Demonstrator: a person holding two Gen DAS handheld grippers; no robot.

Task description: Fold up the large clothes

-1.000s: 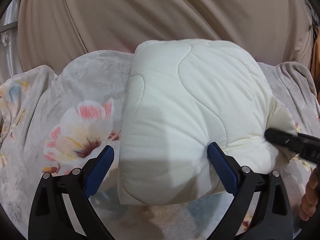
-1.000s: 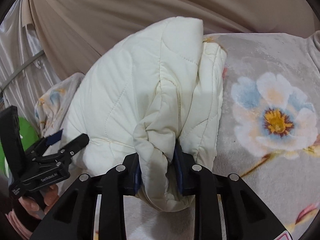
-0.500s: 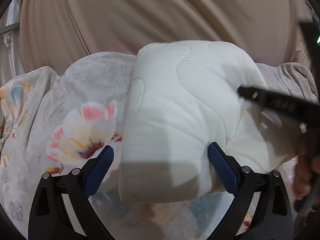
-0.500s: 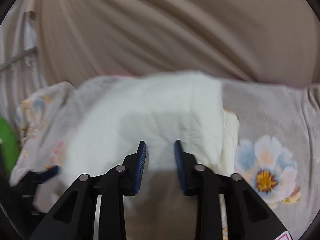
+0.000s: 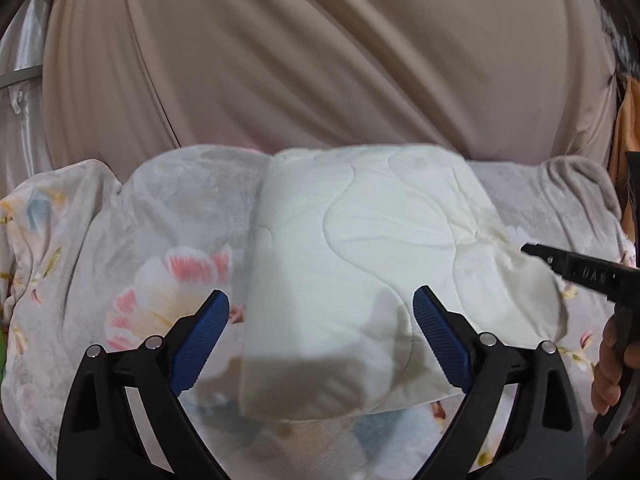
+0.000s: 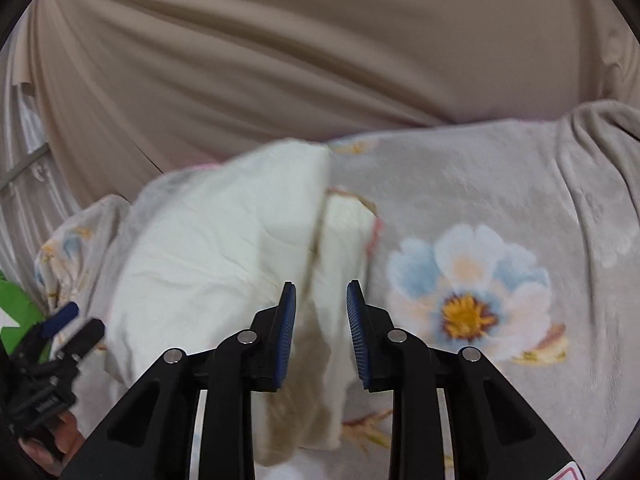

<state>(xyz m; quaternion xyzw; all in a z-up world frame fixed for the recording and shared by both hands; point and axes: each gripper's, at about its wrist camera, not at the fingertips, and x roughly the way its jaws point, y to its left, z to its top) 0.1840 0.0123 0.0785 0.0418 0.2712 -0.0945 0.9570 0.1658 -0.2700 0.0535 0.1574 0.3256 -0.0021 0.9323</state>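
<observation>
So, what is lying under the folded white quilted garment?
The white quilted garment rests on a grey floral blanket, which shows all around it. What lies under the blanket is covered.

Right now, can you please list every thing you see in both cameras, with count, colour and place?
quilted garment: one, cream white, folded, lying on the blanket in the middle.
floral blanket: one, grey with pink and blue flowers, spread under the garment.
curtain: one, beige, hanging behind the blanket.
green object: one, at the left edge, unclear what it is.
left hand-held gripper: one, black with blue pads, open, above the garment's near edge.
right hand-held gripper: one, black with blue pads, narrowly open, holding nothing.
hand: one, holding the right hand-held gripper.
</observation>
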